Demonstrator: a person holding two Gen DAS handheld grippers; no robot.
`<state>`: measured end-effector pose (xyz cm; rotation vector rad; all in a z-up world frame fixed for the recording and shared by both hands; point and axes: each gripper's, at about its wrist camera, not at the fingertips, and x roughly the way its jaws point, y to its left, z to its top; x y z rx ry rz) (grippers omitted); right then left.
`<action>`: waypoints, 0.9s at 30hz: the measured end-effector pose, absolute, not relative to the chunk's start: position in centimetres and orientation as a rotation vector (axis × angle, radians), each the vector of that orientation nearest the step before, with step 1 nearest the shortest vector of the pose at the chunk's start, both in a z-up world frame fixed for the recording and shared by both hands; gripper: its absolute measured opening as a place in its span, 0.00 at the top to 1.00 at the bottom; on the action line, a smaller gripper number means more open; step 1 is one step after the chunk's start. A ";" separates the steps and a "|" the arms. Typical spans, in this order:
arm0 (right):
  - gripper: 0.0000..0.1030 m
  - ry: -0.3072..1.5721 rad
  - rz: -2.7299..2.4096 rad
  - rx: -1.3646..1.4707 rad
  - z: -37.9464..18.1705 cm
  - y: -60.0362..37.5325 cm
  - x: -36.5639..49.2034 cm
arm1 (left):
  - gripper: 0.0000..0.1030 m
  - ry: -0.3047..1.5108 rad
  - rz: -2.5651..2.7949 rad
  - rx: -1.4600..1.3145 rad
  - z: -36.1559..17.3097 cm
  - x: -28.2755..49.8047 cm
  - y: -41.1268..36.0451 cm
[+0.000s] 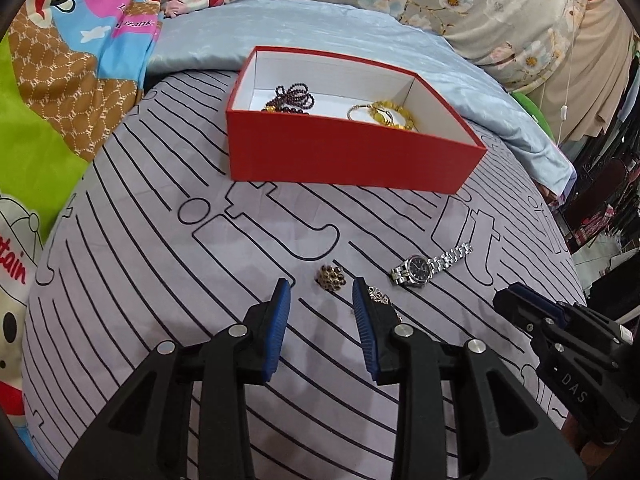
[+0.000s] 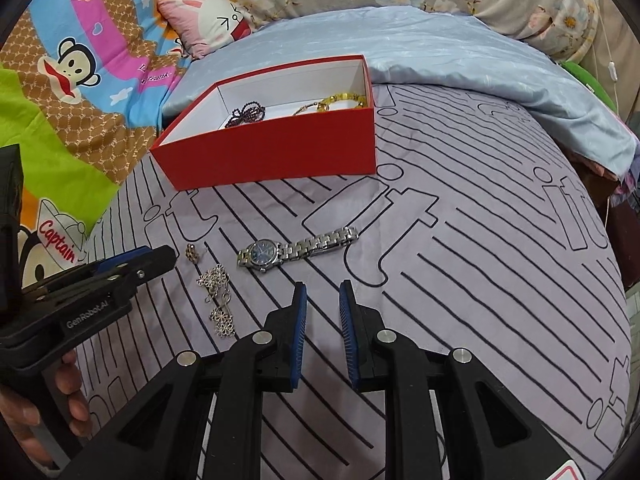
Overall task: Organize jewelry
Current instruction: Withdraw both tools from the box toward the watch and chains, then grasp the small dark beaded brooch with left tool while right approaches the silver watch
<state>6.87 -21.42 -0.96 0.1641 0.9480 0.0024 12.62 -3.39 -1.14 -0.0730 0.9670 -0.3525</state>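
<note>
A red box [image 1: 344,156] [image 2: 272,152] with a white inside stands on the bed. It holds a dark bead string [image 1: 292,98] [image 2: 244,116] and gold bangles [image 1: 384,114] [image 2: 340,102]. On the sheet lie a silver watch [image 1: 428,266] [image 2: 288,250], a small brown flower ring [image 1: 331,278] [image 2: 193,254] and a silver flower chain [image 1: 378,295] [image 2: 218,300]. My left gripper [image 1: 322,292] [image 2: 160,258] is open, low over the sheet, with the ring just ahead between its tips. My right gripper [image 2: 323,292] [image 1: 504,300] is open and empty, short of the watch.
The lilac striped sheet [image 2: 480,260] covers the bed. A pale blue quilt [image 1: 320,28] lies behind the box. A cartoon blanket [image 1: 60,60] lies at the left and a pink pillow [image 2: 216,20] beyond it. The bed's edge drops off at the right.
</note>
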 end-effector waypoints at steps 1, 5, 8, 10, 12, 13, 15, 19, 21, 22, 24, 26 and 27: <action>0.83 0.950 0.003 0.166 -1.1 -21.4 6.8 | 0.70 0.969 -0.356 -0.070 -1.3 12.7 -3.6; 0.83 0.957 0.006 0.170 -1.3 -21.3 6.8 | 0.70 0.971 -0.360 -0.057 -1.9 13.0 -4.4; 0.83 0.962 0.008 0.176 -1.5 -21.2 6.9 | 0.71 0.964 -0.363 -0.045 -2.2 13.3 -4.8; 0.83 0.964 0.007 0.178 -1.6 -21.3 6.9 | 0.71 0.965 -0.367 -0.043 -2.6 13.5 -5.1; 0.83 0.966 0.008 0.180 -1.7 -21.2 7.0 | 0.71 0.968 -0.374 -0.050 -2.9 13.8 -5.1; 0.83 0.966 0.008 0.181 -1.7 -21.3 7.0 | 0.71 0.970 -0.372 -0.048 -3.1 13.8 -5.1; 0.83 0.967 0.008 0.182 -1.8 -21.3 7.0 | 0.73 0.965 -0.375 -0.042 -3.2 13.8 -5.2; 0.83 0.972 0.011 0.185 -2.0 -21.2 7.2 | 0.83 0.959 -0.380 -0.044 -3.4 13.9 -5.2; 0.83 0.975 0.015 0.187 -2.1 -21.1 7.3 | 0.83 0.956 -0.382 -0.044 -3.4 13.9 -5.2; 0.83 0.977 0.018 0.188 -2.2 -21.0 7.4 | 0.83 0.954 -0.384 -0.043 -3.4 13.9 -5.2; 0.83 0.981 0.024 0.192 -2.3 -20.9 7.5 | 0.83 0.951 -0.387 -0.043 -3.4 13.8 -5.2; 0.83 0.984 0.034 0.200 -2.4 -20.7 7.6 | 0.84 0.948 -0.387 -0.044 -3.2 13.7 -5.1; 0.83 0.986 0.040 0.205 -2.4 -20.6 7.7 | 0.84 0.945 -0.383 -0.046 -3.1 13.7 -5.0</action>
